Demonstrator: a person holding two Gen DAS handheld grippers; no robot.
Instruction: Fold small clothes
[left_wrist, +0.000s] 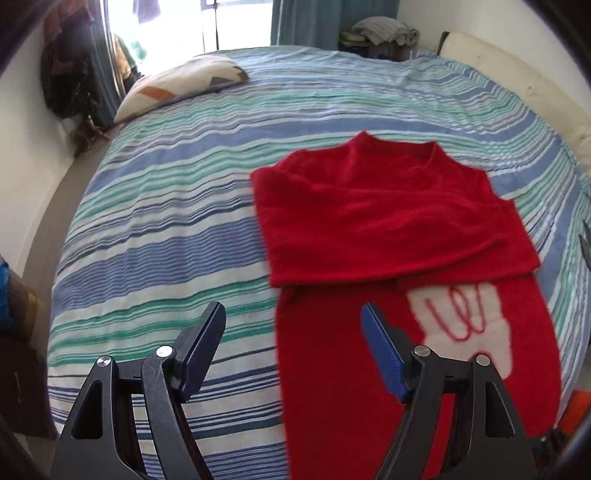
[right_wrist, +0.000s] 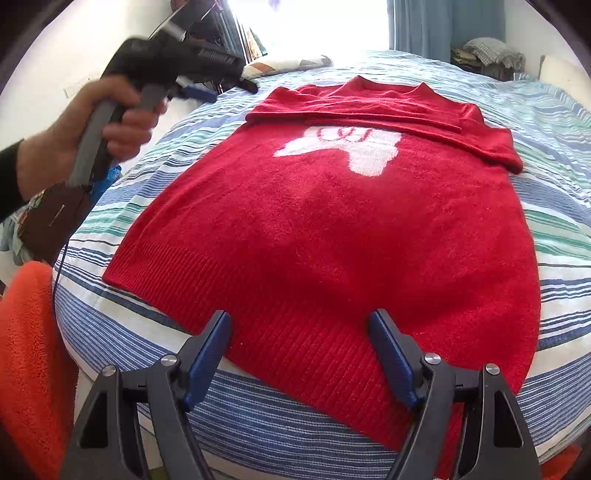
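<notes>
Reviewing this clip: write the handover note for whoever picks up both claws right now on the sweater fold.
Left claw: open, empty, above the striped bedspread beside the sweater's left edge.
Right claw: open, empty, hovering at the ribbed hem, not gripping it.
Red sweater: flat on the bed, front up, white motif showing.
Done: both sleeves are folded across the chest below the collar.
Left: fold the body, probably by bringing the hem up toward the collar, then tidy.
</notes>
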